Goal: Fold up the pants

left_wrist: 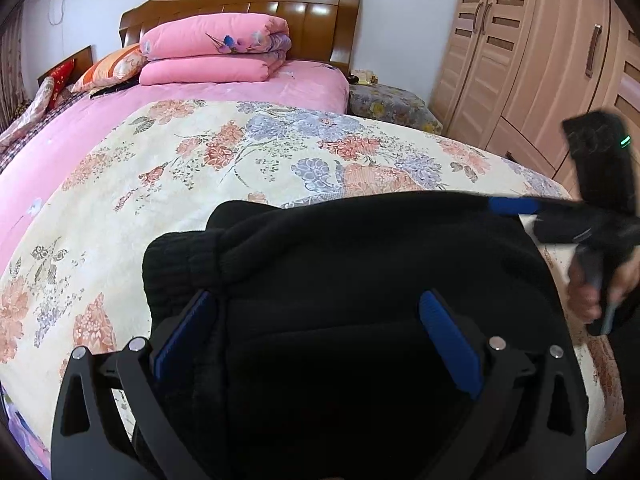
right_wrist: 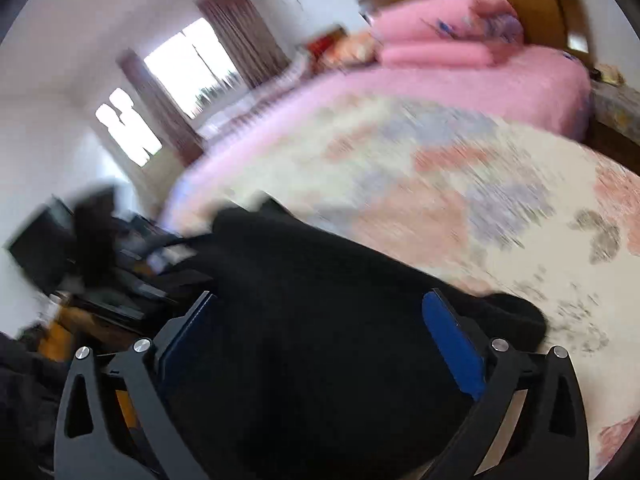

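Black pants (left_wrist: pixel 360 280) on floral bedspread (left_wrist: pixel 240 152)

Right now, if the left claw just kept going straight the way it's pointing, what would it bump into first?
The black pants: they already fill the gap between the left claw's open fingers. Beyond them lies the floral bedspread, though depth is hard to judge here.

Both wrist cameras sat close over the black pants (left_wrist: pixel 340 280), facing the headboard (left_wrist: pixel 248 12); both showed the floral bed (right_wrist: pixel 460 184).
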Demonstrator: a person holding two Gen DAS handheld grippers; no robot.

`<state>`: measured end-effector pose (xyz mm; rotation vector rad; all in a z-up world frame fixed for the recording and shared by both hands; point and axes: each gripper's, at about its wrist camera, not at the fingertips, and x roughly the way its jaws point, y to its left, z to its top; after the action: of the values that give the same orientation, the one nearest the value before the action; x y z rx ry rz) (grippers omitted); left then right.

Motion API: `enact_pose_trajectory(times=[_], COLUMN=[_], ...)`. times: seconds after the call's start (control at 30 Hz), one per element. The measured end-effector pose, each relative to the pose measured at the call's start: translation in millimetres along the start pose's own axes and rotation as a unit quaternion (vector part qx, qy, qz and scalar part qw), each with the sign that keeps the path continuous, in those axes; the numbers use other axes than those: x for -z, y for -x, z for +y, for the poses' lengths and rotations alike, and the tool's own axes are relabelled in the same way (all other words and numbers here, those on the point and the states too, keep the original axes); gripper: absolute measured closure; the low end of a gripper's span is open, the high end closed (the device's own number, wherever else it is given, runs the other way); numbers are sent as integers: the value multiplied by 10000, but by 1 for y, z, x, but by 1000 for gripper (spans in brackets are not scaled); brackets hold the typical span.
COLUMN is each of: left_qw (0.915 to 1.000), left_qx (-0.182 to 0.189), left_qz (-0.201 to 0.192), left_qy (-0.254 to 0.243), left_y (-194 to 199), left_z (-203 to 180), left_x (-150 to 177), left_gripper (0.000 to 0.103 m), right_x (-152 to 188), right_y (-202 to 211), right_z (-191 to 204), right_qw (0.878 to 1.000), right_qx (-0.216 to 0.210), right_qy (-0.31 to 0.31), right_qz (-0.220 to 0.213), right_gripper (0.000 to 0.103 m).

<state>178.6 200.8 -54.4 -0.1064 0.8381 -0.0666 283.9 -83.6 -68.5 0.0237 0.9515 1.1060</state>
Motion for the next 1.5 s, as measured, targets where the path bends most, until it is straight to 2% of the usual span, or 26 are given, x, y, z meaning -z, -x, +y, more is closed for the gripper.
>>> enact_pose_trajectory(times=[0.07, 0.13, 0.2, 0.23, 0.27, 0.33, 0.37, 0.4, 0.5, 0.53, 0.57, 0.7, 0.8, 0.9, 1.0, 1.03, 1.17, 1.23, 1.33, 1.4, 1.5], left_qw=[9999, 9990, 9971, 9966, 9963, 9953, 9940, 9917, 9886, 9893, 9902, 9942, 9939, 9943, 9955, 9960, 9948, 9912, 9906, 9912, 9879], left_qx=[-9, 25, 299, 421, 523, 769, 829, 816, 847, 826, 776, 203, -132, -200, -217, -321, -740, -1064, -1114, -1122, -1269], left_qz=[4, 7, 9, 40, 97, 382, 635, 963, 1201, 1175, 1148, 982, 888, 821, 667, 525, -165, -436, -595, -540, -613], left_qy=[134, 446, 695, 711, 677, 439, 332, 233, 340, 269, 157, -393, -647, -651, -631, -655, -678, -658, -527, -456, -654], left_y=[5, 16, 27, 29, 28, 17, 7, -11, -42, -42, -41, -43, -44, -42, -37, -31, 3, 21, 41, 46, 50], left_z=[3, 11, 19, 20, 18, 12, 8, 8, 16, 14, 11, -9, -18, -17, -17, -19, -36, -45, -50, -50, -52], left_x=[-3, -8, -18, -23, -30, -44, -48, -53, -58, -59, -59, -46, -41, -40, -38, -36, -22, -7, 23, 40, 60], left_gripper=[2, 2, 2, 2, 2, 2, 2, 2, 2, 2, 2, 2, 2, 2, 2, 2, 2, 2, 2, 2, 2], right_x=[-1, -5, -9, -10, -6, 1, 8, 12, 32, 38, 41, 41, 37, 42, 63, 71, 104, 116, 125, 129, 135], right_y=[7, 19, 33, 38, 45, 41, 39, 34, 4, -7, -11, -9, -8, 7, 25, 28, 26, 24, 25, 28, 23], right_z=[-6, -2, 10, 19, 27, 44, 54, 63, 71, 67, 65, 65, 72, 98, 122, 131, 154, 157, 155, 151, 141], right_qw=[9995, 9982, 9940, 9941, 9959, 9969, 9966, 9966, 9966, 9947, 9939, 9954, 9932, 9872, 9873, 9870, 9794, 9760, 9701, 9669, 9670], right_qx=[-122, 228, 754, 703, 370, -322, -483, -476, 135, 552, 649, 617, 937, 1420, 1405, 1408, 1873, 2069, 2347, 2462, 2470], right_qy=[-165, -243, -170, -80, 14, 206, 355, 493, 807, 840, 877, 731, 686, 699, 535, 539, 523, 463, 277, 81, -104], right_qz=[-243, -504, -770, -826, -820, -694, -571, -459, 116, 231, 150, -21, -1, -219, -513, -555, -550, -502, -543, -667, -610], right_gripper=[6, 5, 4, 4, 4, 4, 4, 4, 4, 4, 4, 4, 4, 4, 4, 4, 4, 4, 4, 4, 4])
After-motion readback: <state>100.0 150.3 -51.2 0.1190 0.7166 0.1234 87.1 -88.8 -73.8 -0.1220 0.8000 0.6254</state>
